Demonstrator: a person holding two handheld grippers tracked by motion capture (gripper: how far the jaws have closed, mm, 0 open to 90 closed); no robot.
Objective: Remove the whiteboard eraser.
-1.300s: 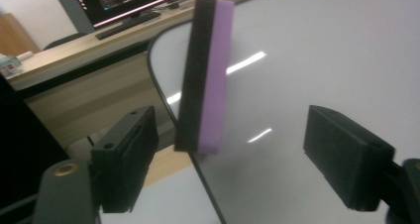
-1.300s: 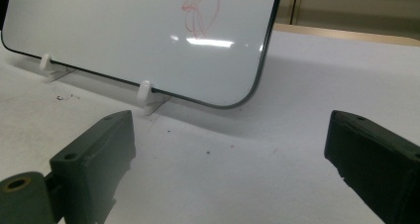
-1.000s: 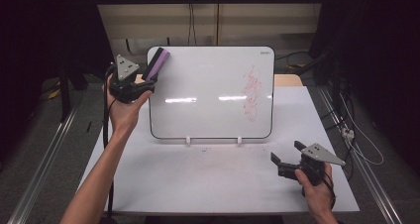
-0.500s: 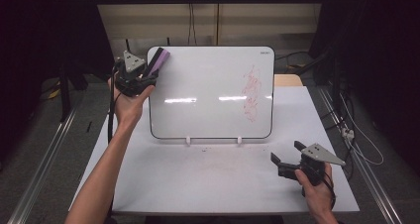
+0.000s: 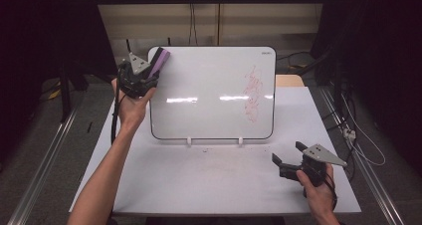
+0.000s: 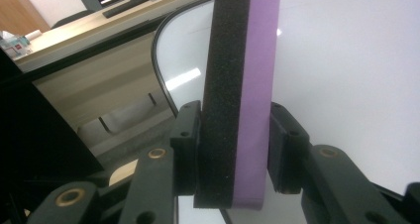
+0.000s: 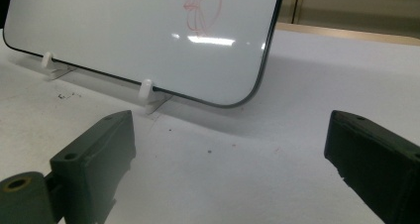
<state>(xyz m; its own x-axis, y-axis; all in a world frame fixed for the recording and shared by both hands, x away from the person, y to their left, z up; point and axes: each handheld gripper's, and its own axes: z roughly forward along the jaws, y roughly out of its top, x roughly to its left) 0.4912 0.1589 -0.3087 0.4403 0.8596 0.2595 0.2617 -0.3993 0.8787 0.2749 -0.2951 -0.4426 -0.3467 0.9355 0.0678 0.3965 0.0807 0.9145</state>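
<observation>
Foam eraser [image 6: 241,100], clamped by left gripper [image 5: 141,78] whose jaws have just been closing, meets whiteboard [image 5: 209,93] far-left corner for wiping red scribble [image 5: 254,93]; right gripper [image 5: 287,158] idles agape.

My high view looks forward and down from above my side of the surface [image 5: 209,180], taking in the whole whiteboard [image 5: 214,93]. The left gripper view sits very close against the whiteboard's [image 6: 346,75] upper corner. The right gripper view looks low across the surface [image 7: 237,159] at the whiteboard's [image 7: 124,30] lower edge; all three share the board.
</observation>
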